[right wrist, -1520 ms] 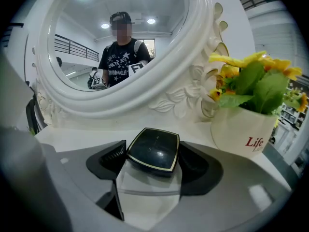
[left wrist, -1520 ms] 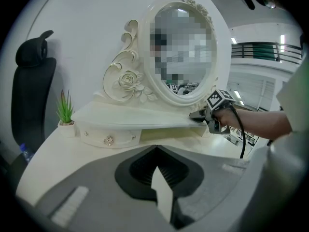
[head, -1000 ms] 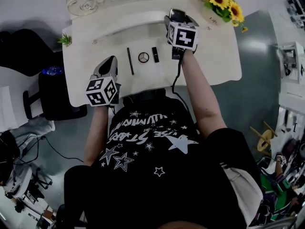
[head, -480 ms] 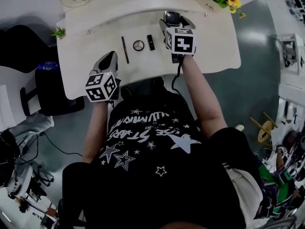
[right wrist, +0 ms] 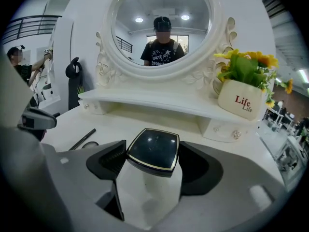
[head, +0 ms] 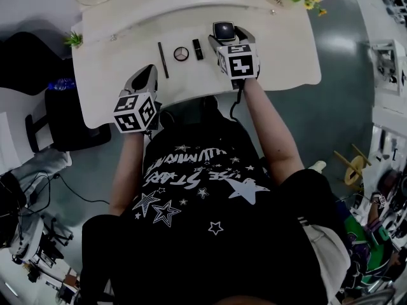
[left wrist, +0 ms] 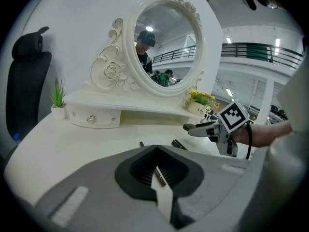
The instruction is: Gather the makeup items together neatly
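Right tongs point(head: 226, 37): clamped on black gold-trimmed compact point(right wrist: 153, 150). Left tongs point(head: 147, 76): clenched, empty. White table point(head: 280, 56): eyeliner pencil point(head: 163, 51), round case point(head: 182, 54), lipstick point(head: 198, 48), side by side.

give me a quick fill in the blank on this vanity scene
The compact in the right gripper is ___ in colour.
The word on the flower pot is ___.
In the head view the pencil lies ___ of the round case.
The left gripper holds ___.
Missing: black; Life; left; nothing.
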